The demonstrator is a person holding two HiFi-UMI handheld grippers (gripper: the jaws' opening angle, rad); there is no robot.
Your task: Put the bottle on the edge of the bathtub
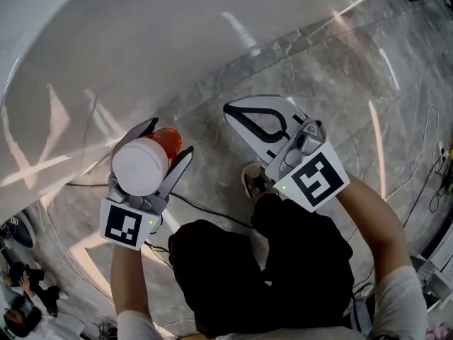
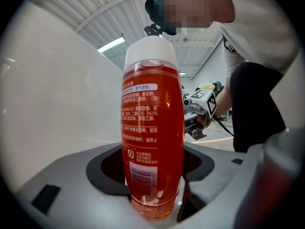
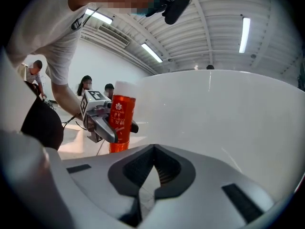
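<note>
Orange-red bottle: upright, white cap up, beside bathtub wall, not on its edge
Left hand-held gripper: clamped on bottle's lower body
Right hand-held gripper: jaws together, nothing between, well apart from bottle
Bathtub: white, curved wall
Floor: grey marble, cables lying across
Shoe: on floor, just beside right gripper in head view

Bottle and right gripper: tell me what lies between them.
Only bare marble floor lies between the bottle and the right gripper; the head view shows this, with nothing standing there.
</note>
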